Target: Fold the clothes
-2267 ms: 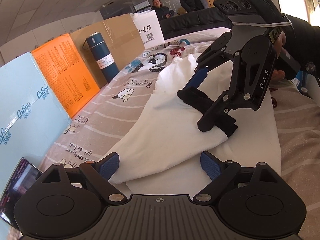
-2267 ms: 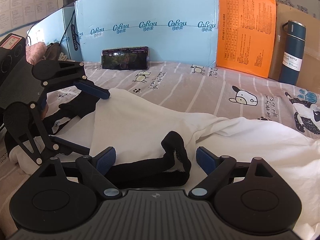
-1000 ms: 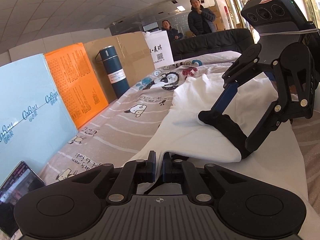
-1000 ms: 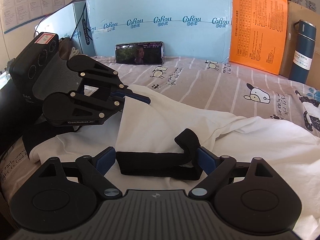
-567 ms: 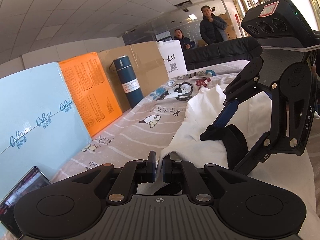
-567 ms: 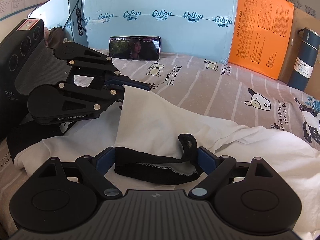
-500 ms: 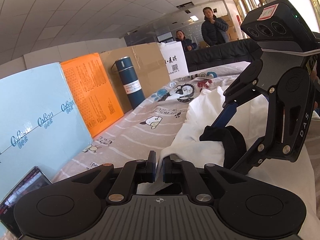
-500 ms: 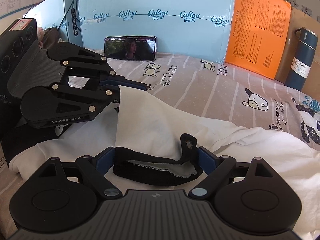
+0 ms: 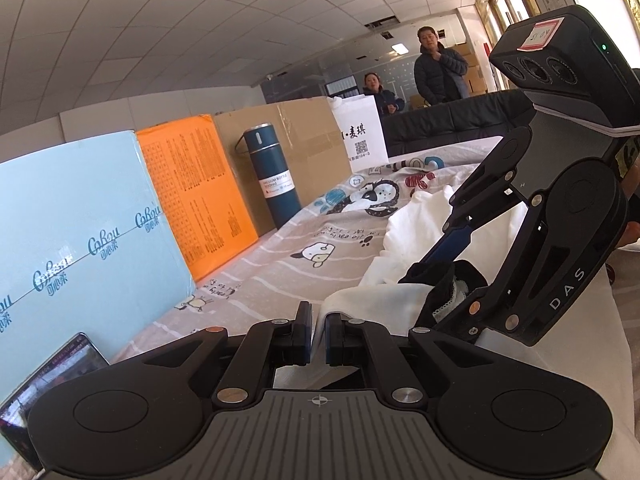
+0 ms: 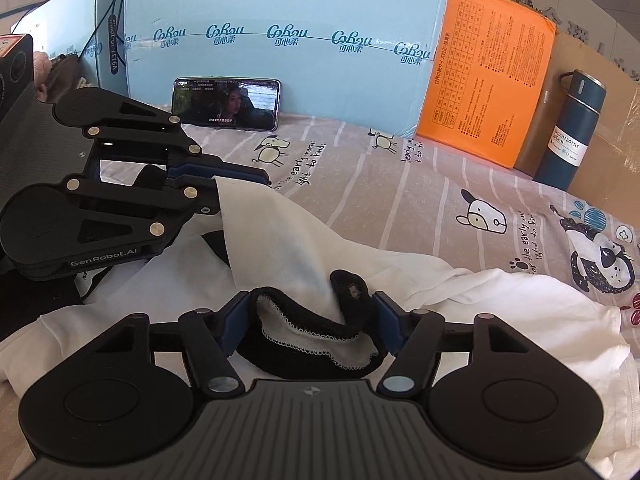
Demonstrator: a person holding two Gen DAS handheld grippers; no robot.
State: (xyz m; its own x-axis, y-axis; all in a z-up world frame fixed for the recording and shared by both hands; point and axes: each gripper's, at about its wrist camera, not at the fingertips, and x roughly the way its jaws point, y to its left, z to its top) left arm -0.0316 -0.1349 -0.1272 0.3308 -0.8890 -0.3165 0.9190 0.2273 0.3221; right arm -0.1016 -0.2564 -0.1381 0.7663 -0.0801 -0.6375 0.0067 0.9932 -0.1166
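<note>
A white shirt (image 10: 288,240) with a black collar (image 10: 320,340) lies on the cartoon-print bedsheet (image 10: 400,184). My left gripper (image 9: 316,332) is shut on an edge of the white shirt (image 9: 372,300), holding that corner raised off the bed. From the right wrist view the left gripper (image 10: 240,178) sits at the left with the cloth draping down from it. My right gripper (image 10: 310,320) is half closed around the bunched collar, both pads touching it, jaws still well apart. The left wrist view shows the right gripper (image 9: 424,292) straddling the collar (image 9: 452,280).
A phone (image 10: 226,104) leans on light blue boxes (image 10: 280,8) at the bed's far edge. Beside them stand an orange box (image 10: 480,80), a dark blue vacuum bottle (image 10: 572,128) and cardboard. A white paper bag (image 9: 360,132) and two standing people (image 9: 438,64) are farther back.
My left gripper went from open to shut on the shirt edge and lifted it. The right gripper's jaws have narrowed around the collar, which now bunches up between them.
</note>
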